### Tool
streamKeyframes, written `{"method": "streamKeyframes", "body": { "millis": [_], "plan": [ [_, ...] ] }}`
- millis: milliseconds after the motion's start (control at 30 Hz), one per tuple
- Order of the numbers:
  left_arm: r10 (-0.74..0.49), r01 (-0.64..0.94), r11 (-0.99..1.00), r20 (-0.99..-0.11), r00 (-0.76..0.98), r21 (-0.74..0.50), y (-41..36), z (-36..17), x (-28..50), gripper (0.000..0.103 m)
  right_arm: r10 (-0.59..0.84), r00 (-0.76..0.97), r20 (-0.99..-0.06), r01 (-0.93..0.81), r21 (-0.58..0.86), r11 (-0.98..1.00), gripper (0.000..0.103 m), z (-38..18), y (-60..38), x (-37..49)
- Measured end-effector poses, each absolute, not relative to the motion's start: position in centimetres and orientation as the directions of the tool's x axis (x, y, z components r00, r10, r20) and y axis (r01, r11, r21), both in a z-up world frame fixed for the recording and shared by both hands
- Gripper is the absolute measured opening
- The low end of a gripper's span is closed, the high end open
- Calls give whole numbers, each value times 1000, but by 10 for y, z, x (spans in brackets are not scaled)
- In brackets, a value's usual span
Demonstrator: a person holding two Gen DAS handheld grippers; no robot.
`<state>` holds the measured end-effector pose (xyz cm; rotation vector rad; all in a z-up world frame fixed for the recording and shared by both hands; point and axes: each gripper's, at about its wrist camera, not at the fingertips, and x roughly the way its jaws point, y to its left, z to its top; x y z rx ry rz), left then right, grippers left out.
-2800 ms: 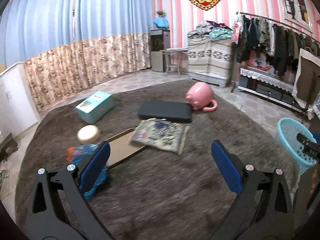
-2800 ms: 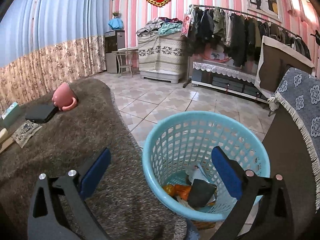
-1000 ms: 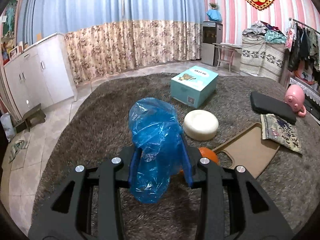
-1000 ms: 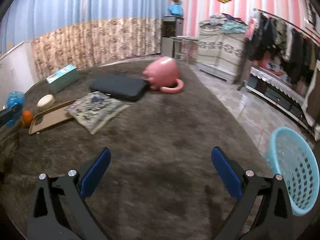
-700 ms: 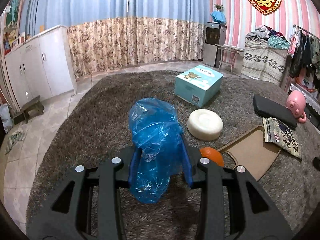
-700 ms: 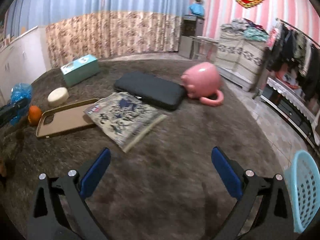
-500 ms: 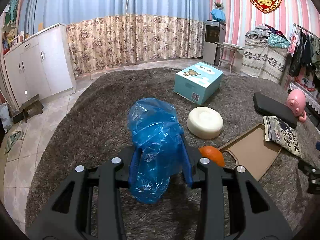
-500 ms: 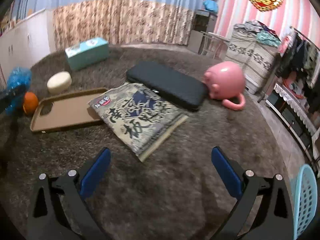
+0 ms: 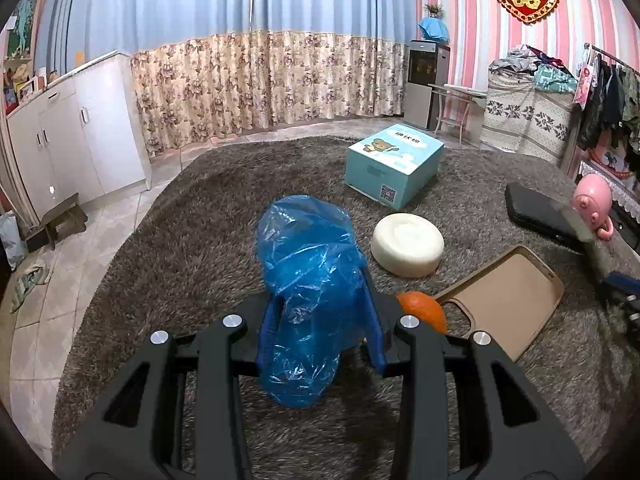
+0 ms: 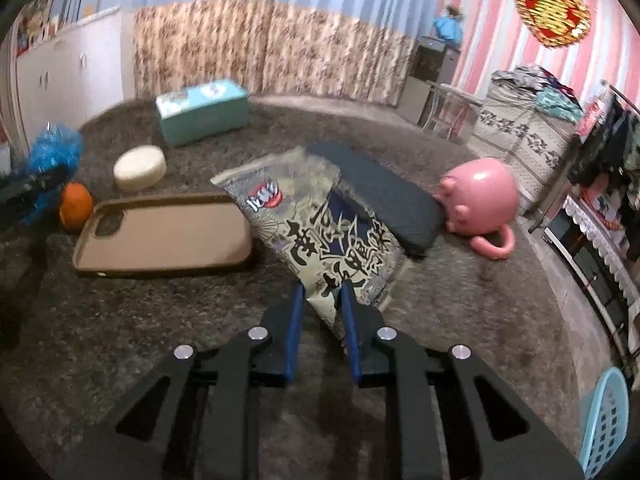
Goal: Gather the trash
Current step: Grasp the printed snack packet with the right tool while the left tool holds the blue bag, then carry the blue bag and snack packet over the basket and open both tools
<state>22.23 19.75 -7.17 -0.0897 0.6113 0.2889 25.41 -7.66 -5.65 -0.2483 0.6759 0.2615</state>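
The left gripper is clamped on a crumpled blue plastic bag lifted off the shaggy grey-brown carpet, while the right gripper's jaws are closing on the near corner of a printed, flat snack packet; neither piece has reached the light-blue plastic basket at the far right, so both carries appear to remain. An orange, white round tub, tan phone case, teal box, dark pad and pink pig-shaped mug lie around, the packet's far end resting on the pad.
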Motion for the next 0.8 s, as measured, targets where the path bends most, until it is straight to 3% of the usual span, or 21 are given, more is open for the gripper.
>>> {"method": "streamKeyframes", "body": {
  "millis": [67,300,433,800],
  "plan": [
    [245,-296,955,-575,780,5,197,-72,222,36,171,758,-629,-294,-95,951,6,-47,-98,244],
    [276,-285,956,-541,794,69,173,-58,217,35,177,799,-575,-194,33,981,3,-20,-185,219],
    [194,-224,974,-532,824,8,140,-38,212,35,144,825,-547,-123,75,990,3,-11,-233,201],
    [-36,36,999,-485,874,-8,-6,-6,217,35,-72,864,-499,162,139,977,3,0,-365,144]
  ]
}}
